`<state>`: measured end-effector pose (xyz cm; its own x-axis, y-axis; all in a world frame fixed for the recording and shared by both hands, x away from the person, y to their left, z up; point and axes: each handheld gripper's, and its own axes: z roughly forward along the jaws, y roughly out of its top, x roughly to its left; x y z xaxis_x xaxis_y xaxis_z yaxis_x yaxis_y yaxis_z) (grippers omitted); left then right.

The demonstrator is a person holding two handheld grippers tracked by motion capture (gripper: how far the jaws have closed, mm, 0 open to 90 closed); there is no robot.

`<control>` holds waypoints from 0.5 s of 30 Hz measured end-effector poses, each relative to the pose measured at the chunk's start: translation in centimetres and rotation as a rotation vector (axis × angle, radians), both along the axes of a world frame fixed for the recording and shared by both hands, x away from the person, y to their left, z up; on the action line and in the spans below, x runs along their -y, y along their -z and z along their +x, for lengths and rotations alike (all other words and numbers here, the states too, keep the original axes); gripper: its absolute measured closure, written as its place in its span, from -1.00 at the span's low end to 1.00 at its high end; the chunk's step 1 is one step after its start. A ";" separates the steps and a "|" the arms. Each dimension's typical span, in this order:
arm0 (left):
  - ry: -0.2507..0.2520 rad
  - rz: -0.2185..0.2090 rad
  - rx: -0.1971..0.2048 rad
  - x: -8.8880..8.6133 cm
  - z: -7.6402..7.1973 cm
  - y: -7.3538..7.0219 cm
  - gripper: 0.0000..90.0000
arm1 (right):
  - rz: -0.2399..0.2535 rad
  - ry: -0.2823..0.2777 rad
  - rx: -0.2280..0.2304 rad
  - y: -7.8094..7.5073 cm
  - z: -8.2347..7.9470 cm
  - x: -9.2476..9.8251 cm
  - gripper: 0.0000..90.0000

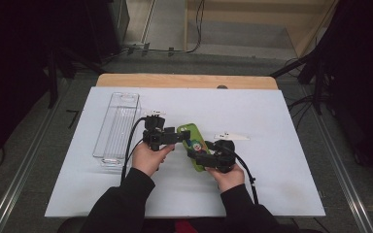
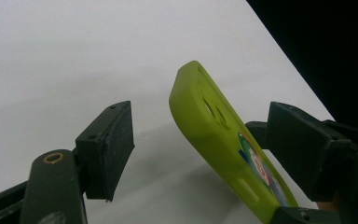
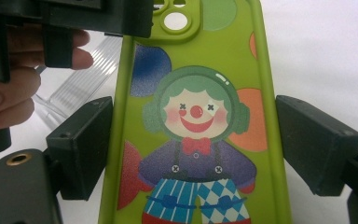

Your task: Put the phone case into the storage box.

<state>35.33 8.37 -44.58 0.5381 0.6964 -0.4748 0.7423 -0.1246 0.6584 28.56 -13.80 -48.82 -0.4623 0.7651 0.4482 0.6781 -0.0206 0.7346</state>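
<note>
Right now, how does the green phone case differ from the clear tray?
The phone case is opaque lime green with a clown print; the clear tray is see-through. The phone case is held tilted by the right gripper; the clear tray lies flat, untouched. The clear tray is longer than the phone case. Both are oblong.

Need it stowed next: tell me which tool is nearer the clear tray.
Left. The left tool sits just right of the clear tray; the right tool is farther right, straddling the green phone case.
</note>
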 end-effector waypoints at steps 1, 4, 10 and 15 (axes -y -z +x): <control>0.000 0.000 -0.002 0.0 0.0 0.0 -0.45 | 0.005 0.002 0.000 0.0 0.0 0.0 -0.68; -0.007 0.000 -0.002 0.2 0.1 0.0 -0.42 | 0.013 0.007 0.000 0.0 0.0 -0.1 -0.68; -0.014 -0.005 -0.009 0.3 0.2 0.1 -0.40 | 0.016 0.015 0.011 -0.1 -0.1 -0.1 -0.68; -0.023 -0.010 -0.013 0.5 0.4 0.1 -0.35 | 0.016 0.014 0.016 -0.2 -0.1 -0.1 -0.68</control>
<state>35.69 7.90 -44.69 0.5157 0.7039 -0.4884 0.7534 -0.1012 0.6497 28.44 -13.66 -48.65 -0.4593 0.7640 0.4532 0.6655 -0.0419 0.7452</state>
